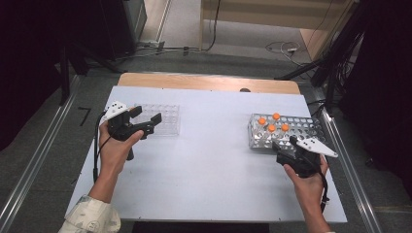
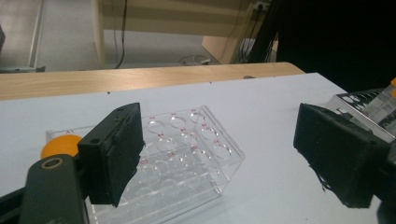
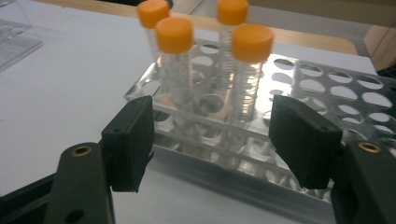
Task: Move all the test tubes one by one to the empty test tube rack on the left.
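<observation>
A clear plastic tube rack (image 1: 167, 119) (image 2: 187, 158) lies at the table's left. One orange cap (image 2: 60, 145) sits at its near corner, partly hidden by a jaw. My left gripper (image 1: 145, 115) (image 2: 224, 154) hovers beside the rack's near side, open, with nothing between its pads. At the right stands a perforated metal rack (image 1: 303, 127) (image 3: 336, 93) holding several clear tubes with orange caps (image 1: 271, 128) (image 3: 247, 70). My right gripper (image 1: 285, 143) (image 3: 212, 140) is just in front of that rack, open, jaws facing the two nearest tubes without touching them.
The racks stand on a white board (image 1: 209, 160) over a wooden tabletop (image 1: 209, 82) whose edge shows at the back. Metal rails (image 1: 340, 155) run along both sides. Cables (image 1: 286, 48) lie on the floor beyond the table.
</observation>
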A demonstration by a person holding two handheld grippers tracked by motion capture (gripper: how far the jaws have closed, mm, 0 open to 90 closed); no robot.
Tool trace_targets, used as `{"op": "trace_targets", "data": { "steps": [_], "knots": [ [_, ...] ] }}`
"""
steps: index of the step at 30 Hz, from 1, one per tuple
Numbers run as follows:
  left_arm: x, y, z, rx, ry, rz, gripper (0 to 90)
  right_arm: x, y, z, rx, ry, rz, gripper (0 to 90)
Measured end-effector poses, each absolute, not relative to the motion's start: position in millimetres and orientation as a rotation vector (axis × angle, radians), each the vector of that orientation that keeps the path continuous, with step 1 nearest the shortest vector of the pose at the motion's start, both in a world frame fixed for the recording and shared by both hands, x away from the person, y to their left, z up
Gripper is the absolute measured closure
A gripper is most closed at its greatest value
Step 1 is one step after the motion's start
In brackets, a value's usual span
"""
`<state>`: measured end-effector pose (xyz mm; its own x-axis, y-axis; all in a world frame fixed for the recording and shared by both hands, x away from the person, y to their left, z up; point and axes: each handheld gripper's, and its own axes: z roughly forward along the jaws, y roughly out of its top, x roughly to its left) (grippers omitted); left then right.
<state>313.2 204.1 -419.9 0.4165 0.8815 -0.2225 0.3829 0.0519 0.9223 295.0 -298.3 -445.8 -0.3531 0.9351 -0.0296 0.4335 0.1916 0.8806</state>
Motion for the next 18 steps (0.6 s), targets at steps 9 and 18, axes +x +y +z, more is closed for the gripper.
{"op": "trace_targets", "data": {
  "steps": [9,18],
  "knots": [
    [314.0,195.8,-424.3,1.572,1.157,0.538,15.1,314.1,-304.6,-451.1,1.304,1.848,1.097,39.0],
    [312.7,190.6,-426.7,1.589,1.159,0.541,15.3,324.0,-306.6,-456.6,1.311,1.864,1.104,49.9]
  ]
}}
